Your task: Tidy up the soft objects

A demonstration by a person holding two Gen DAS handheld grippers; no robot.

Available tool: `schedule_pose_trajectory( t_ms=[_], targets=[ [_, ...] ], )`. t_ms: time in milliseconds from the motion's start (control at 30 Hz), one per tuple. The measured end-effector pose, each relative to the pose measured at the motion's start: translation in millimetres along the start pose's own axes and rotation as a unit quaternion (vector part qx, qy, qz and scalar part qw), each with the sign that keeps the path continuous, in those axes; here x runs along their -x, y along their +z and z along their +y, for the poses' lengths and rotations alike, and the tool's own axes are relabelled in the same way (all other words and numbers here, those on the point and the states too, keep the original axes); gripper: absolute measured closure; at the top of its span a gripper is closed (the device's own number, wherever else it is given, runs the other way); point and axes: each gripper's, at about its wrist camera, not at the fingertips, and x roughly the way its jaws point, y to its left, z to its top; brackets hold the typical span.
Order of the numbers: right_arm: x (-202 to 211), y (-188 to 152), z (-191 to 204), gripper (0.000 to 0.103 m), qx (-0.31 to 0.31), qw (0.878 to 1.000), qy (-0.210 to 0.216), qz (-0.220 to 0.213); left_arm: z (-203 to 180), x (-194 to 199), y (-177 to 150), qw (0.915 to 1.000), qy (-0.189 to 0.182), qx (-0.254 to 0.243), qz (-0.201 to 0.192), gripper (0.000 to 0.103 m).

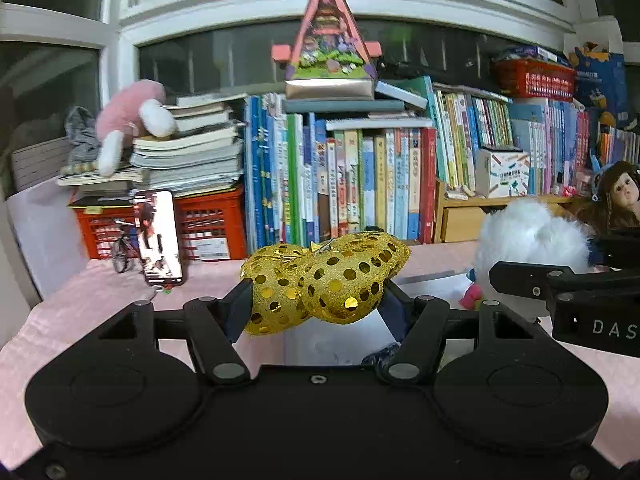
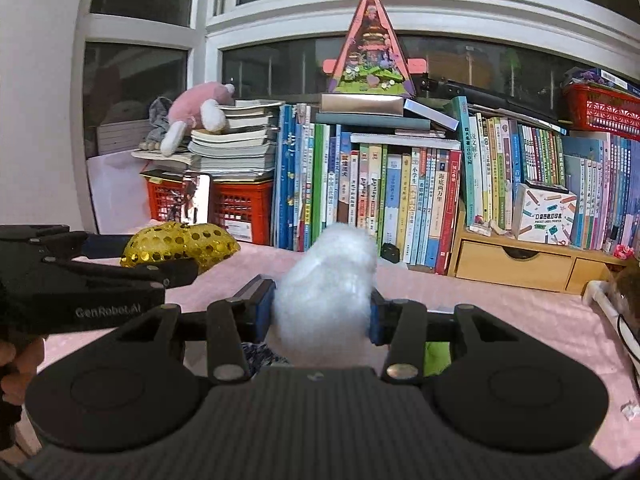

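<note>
From the left wrist we look forward along our own black left gripper [image 1: 316,300], tilted slightly down, across a pink cloth-covered table [image 1: 100,288] toward a long row of upright colourful books [image 1: 360,184] under a white-framed window [image 1: 248,24]. The right wrist view faces the same way from just beside it. Both share the books, the triangular pink toy house [image 2: 370,48], the red plastic crate [image 2: 240,212] and the pink plush toy [image 2: 196,112]. Each view catches the other tool close at its edge: the black right gripper [image 1: 520,280] enters on the right.
</note>
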Motion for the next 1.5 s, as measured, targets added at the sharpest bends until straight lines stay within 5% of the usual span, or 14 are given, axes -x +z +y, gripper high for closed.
schedule_pose_trajectory(
  t_ms=[300,667,1200,1500],
  targets=[
    [-64.4,18.1,-36.2,0.054,-0.074,0.993,0.031,0.089,8.9,-91.4,32.0,0.9903,-0.044,0.036,0.126,0.04],
    [-135.6,4.9,-38.2,0.053,-0.081,0.976,0.078,0.189,22.8,-181.4,20.8,0.9595,-0.068,0.101,0.254,0.04],
    [-172.8,1.6,-28.5,0.053,-0.039,0.966,0.067,0.247,18.9,-217.8,7.0,0.9448,-0.072,0.093,0.306,0.039],
    [-171.7,-0.7,-23.9,0.05,0.003,0.968,0.014,0.252,18.8,-215.6,0.8,0.9404,-0.074,0.085,0.321,0.039]
  ],
)
